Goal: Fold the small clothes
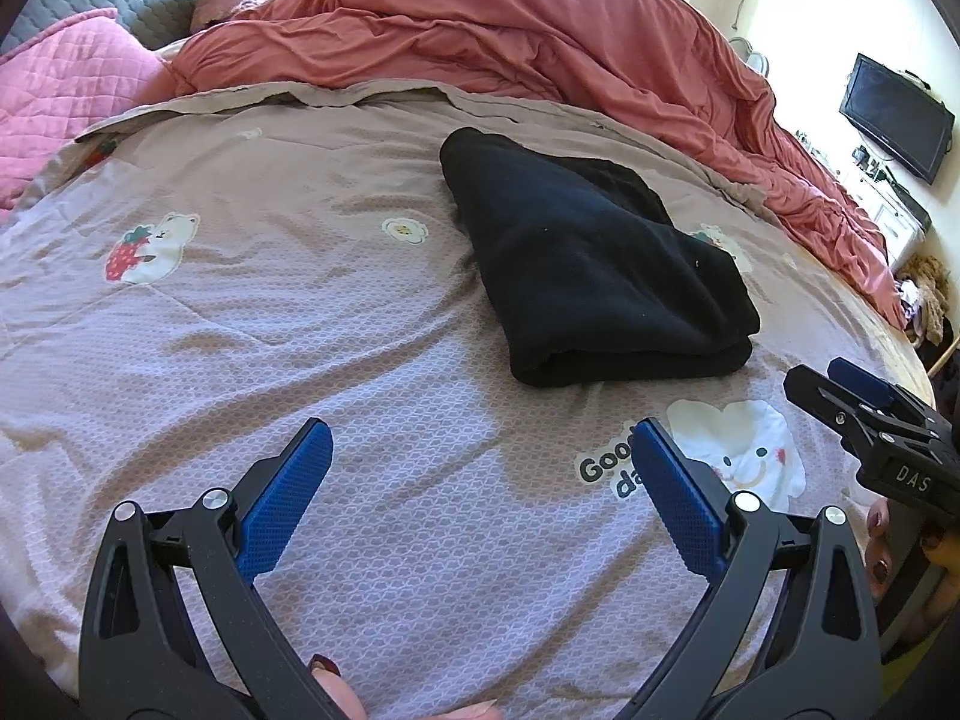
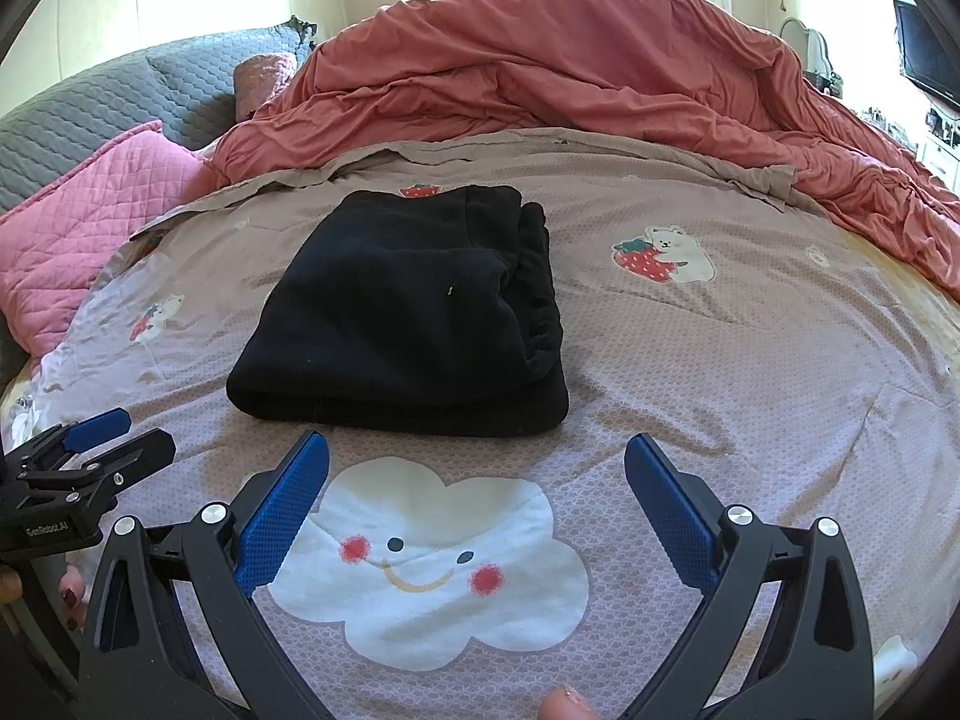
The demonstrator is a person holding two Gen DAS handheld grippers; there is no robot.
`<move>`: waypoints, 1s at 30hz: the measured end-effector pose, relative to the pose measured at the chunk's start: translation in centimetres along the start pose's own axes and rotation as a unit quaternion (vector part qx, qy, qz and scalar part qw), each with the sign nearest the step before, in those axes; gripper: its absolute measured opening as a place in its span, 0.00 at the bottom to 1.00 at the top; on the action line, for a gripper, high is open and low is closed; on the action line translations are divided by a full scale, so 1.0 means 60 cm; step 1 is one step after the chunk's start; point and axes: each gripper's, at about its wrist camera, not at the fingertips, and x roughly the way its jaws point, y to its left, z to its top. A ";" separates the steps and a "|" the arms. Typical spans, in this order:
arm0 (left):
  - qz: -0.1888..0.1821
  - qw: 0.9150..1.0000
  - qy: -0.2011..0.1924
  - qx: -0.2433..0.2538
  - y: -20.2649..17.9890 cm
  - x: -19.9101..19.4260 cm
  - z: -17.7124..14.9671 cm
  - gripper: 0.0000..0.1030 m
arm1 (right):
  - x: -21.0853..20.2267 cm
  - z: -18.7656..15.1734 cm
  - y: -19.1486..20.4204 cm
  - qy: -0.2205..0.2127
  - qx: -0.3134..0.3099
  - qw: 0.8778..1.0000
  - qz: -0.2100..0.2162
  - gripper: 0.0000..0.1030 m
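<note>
Spread across the bed, the cartoon-print quilt (image 2: 690, 372) carries a folded black garment (image 2: 408, 324) just beyond the cloud print (image 2: 432, 564), both left gripper (image 1: 480, 468) and right gripper (image 2: 477, 480) gaping empty, so folding looks finished; next, probably setting it aside.

You've got a rumpled coral duvet (image 2: 600, 78) behind that cartoon-print bedsheet (image 2: 720, 372), pink quilted pillow (image 2: 90, 228) left, TV (image 1: 897, 117) on the wall.

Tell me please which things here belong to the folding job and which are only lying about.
Belongs to the job:
- folded black fleece garment
- left claw, open
- right claw, open
- lilac cartoon-print bed cover, the work surface

Only lying about:
- rumpled salmon-red duvet
- pink quilted pillow
- grey quilted pillow
- black flat television
</note>
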 end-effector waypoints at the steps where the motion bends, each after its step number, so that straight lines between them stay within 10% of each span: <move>1: 0.001 1.000 0.000 0.000 0.000 0.000 0.000 0.91 | 0.001 0.001 0.000 0.001 -0.001 1.000 0.000 0.96; 30: 0.019 1.000 0.005 0.003 0.004 0.007 0.000 0.91 | 0.009 -0.006 0.005 0.006 0.000 1.000 0.001 0.96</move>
